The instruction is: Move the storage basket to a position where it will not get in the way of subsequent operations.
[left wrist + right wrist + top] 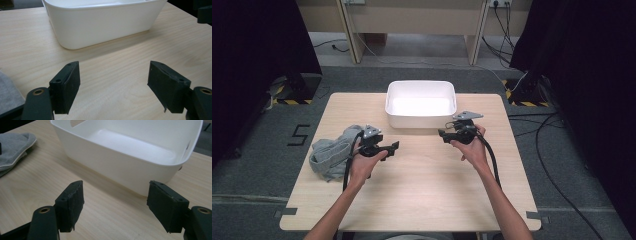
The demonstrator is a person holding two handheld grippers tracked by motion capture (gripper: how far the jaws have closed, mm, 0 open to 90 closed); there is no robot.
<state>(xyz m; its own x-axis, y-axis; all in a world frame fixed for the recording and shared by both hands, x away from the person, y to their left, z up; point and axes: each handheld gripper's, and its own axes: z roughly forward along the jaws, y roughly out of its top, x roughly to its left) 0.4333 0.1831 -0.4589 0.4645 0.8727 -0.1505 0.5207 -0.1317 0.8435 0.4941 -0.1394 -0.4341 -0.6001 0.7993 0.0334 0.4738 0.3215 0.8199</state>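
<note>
A white plastic tub (419, 120) stands empty at the far middle of the wooden table (427, 190). A crumpled grey cloth (331, 156) lies at the table's left side. My left gripper (393, 146) hovers just right of the cloth, pointing right, jaws open with nothing between them. My right gripper (442, 134) hangs near the tub's front right corner, pointing left, also open and empty. In the left gripper view the gripper (113, 82) faces the tub's wall (100, 27) with the cloth's edge (6, 92) at the lower left. From the right gripper (115, 202) I see the tub (112, 167) and the cloth (12, 147).
Bare wood spreads between the two hands and toward the near edge. Black curtains, stands with striped bases (287, 100) and floor cables (557, 165) surround the table. A grey carpet lies below.
</note>
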